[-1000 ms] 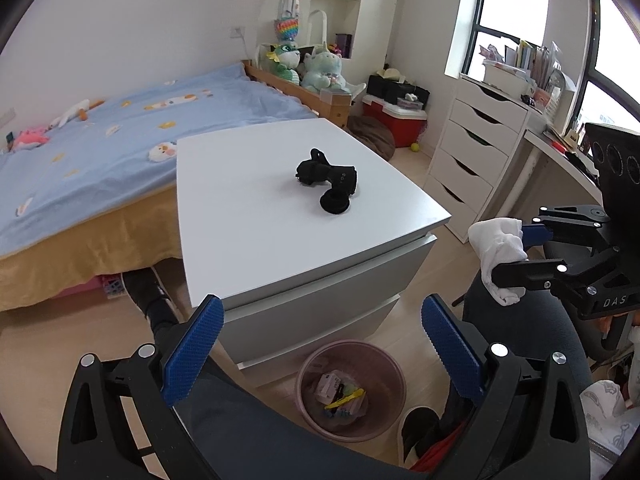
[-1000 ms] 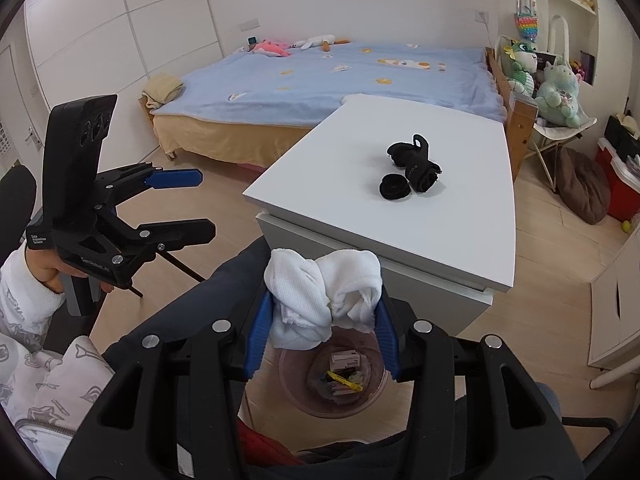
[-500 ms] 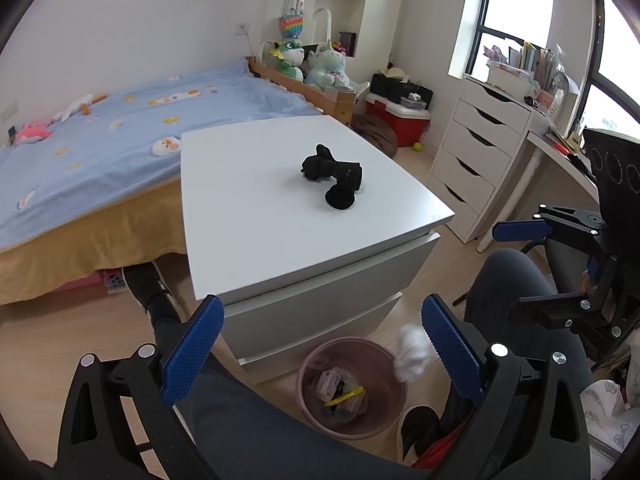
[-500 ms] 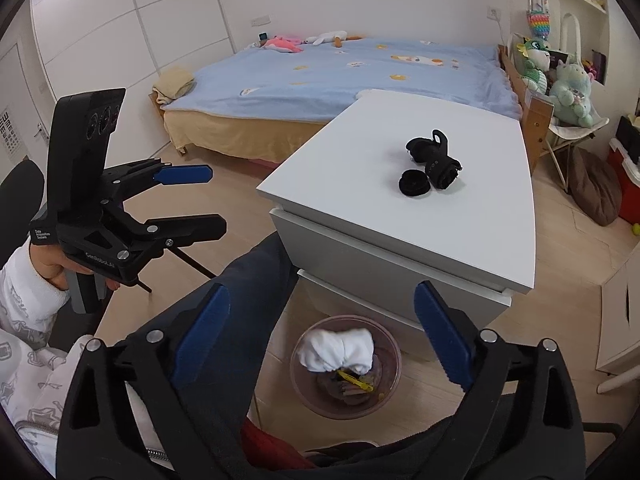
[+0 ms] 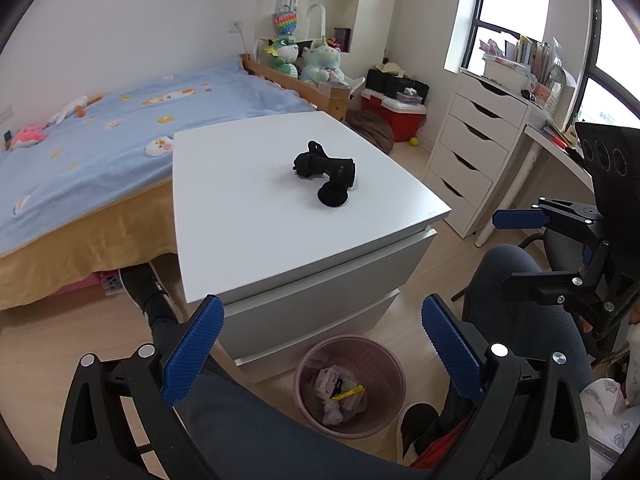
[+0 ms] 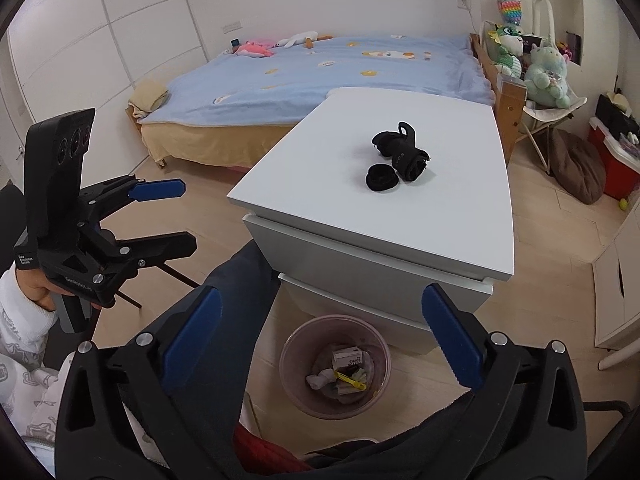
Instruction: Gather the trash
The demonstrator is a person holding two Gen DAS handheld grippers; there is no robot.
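A pink waste bin (image 5: 394, 368) stands on the floor in front of the white drawer unit (image 5: 280, 220); it also shows in the right wrist view (image 6: 290, 354). It holds a white wad (image 6: 320, 380), a small box and yellow scraps. Black rolled socks (image 5: 326, 168) lie on the unit's top, also in the right wrist view (image 6: 398, 160). My left gripper (image 5: 324, 348) is open and empty above my lap. My right gripper (image 6: 320, 332) is open and empty above the bin. Each gripper shows in the other's view: right (image 5: 516, 248), left (image 6: 176, 216).
A bed with a blue cover (image 5: 100, 136) lies behind the unit. A white chest of drawers (image 5: 476, 140) and a desk stand at the right. My legs and a shoe (image 5: 144, 284) are by the unit. A red box (image 5: 394, 116) sits at the far wall.
My right gripper opened and let go of the white wad. It fell into the pink bin. Both grippers rose slightly; the left stayed open.
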